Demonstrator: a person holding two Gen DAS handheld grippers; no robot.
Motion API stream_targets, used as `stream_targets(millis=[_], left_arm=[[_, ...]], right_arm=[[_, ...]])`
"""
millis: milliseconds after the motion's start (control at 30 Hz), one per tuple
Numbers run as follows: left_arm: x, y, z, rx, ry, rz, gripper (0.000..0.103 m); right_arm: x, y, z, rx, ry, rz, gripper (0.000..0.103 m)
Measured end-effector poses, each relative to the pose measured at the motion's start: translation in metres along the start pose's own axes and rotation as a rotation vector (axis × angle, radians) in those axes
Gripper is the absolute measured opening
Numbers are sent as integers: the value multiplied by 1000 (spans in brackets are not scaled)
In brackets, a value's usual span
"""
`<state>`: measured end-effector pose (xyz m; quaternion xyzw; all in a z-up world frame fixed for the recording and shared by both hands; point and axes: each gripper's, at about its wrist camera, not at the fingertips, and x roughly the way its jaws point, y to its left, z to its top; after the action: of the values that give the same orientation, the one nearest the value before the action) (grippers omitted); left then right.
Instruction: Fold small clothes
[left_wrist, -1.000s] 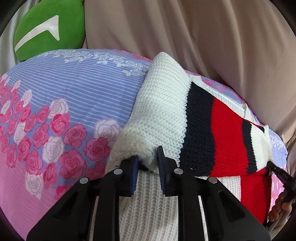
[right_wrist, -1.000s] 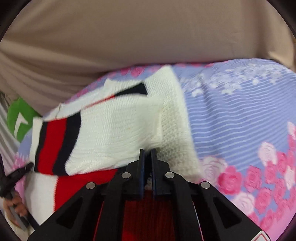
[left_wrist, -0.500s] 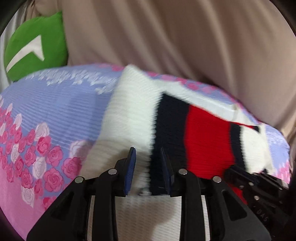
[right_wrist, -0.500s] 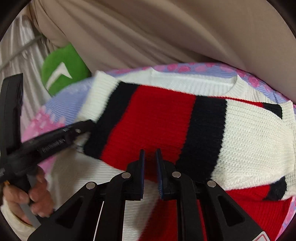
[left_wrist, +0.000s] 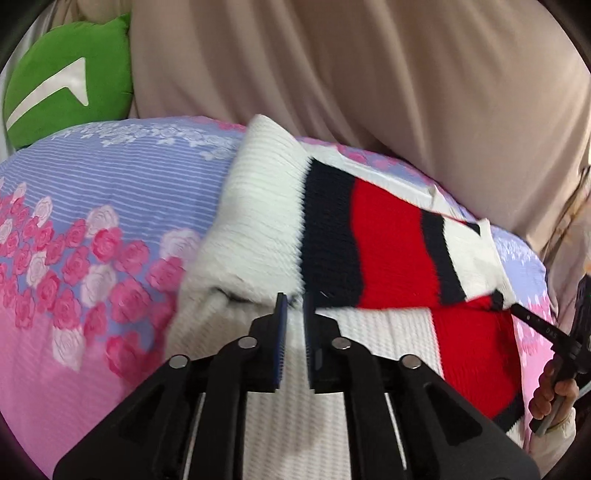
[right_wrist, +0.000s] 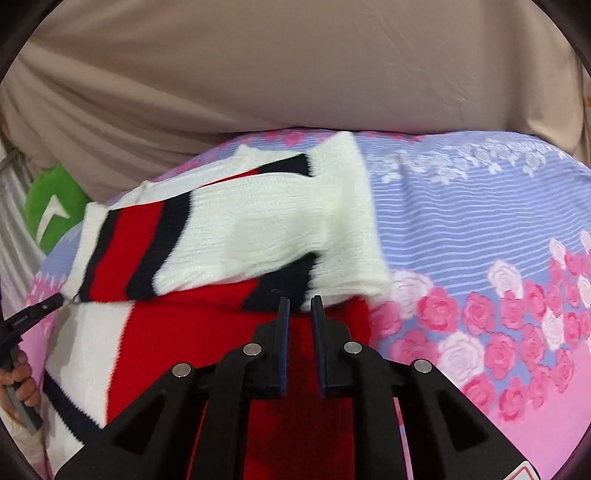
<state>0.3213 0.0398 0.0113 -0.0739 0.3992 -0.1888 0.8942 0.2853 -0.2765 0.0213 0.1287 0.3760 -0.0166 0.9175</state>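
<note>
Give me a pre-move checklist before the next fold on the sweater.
1. Sweater lies on the bedspread: ok.
2. Both sleeves folded across the body: ok.
3. Left tool free of knit: ok, nothing between its closing jaws.
4. Right tool free of knit: ok, nothing between its opening jaws.
5. Sleeve fold flat: not ok, white cuff bunches up.
6. Hem edge within reach: cannot tell, hidden behind the tools.

Sweater (left_wrist: 391, 251) bottom hidden behind left gripper (left_wrist: 294, 306) body, knit motion-blurred. Green cushion (left_wrist: 70, 77) cut off at frame edge. Hand (right_wrist: 18, 384) at left edge half cropped in right wrist view.
</note>
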Motion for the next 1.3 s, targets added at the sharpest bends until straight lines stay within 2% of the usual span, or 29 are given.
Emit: stream_targets(millis=[33, 133, 200, 267, 300, 367, 433, 533, 600, 700, 767, 833, 867, 967, 1100, 1300], left_arm=[[4, -4, -5, 15, 28, -9, 21], [27, 2, -5, 1, 68, 43, 20], [26, 11, -3, -23, 40, 47, 18], [22, 24, 0, -58, 29, 71, 18], [19, 29, 0, -67, 28, 75, 18], [13, 38, -2, -70, 25, 84, 18], [6, 45, -4, -73, 17, 102, 17], [-8, 57, -12, -107, 17, 95, 16], [-19, 61, -21, -124, 33, 82, 17], [-45, 65, -42, -132, 55, 60, 26], [-61, 61, -62, -136, 80, 45, 38], [-80, 62, -81, -151, 98, 40, 59], [-93, 63, -95, -168, 110, 37, 62], [-123, 72, -132, -242, 133, -13, 64], [-146, 76, -176, -353, 149, -93, 70], [-157, 51, -204, -347, 138, -203, 70]], right_arm=[[3, 8, 0, -10, 10, 21, 14], [16, 30, 3, -69, 17, 24, 14], [29, 37, 5, -98, 37, 9, 14], [46, 29, 7, -85, 66, -18, 10], [46, 25, 7, -70, 59, -1, 7], [35, 19, 5, -34, 66, 16, 8], [19, 15, -2, -15, 50, 7, 14], [-4, 5, -15, -2, 34, -8, 16], [-28, -4, -32, 6, 26, -27, 22], [-63, -22, -64, 38, 22, -49, 35], [-84, -30, -89, 60, 26, -66, 39], [-105, -37, -118, 89, 41, -65, 44], [-116, -40, -133, 104, 49, -66, 44], [-145, -46, -174, 150, 60, -31, 45], [-173, -35, -221, 180, 76, 71, 56], [-168, -8, -246, 201, 93, 182, 62]])
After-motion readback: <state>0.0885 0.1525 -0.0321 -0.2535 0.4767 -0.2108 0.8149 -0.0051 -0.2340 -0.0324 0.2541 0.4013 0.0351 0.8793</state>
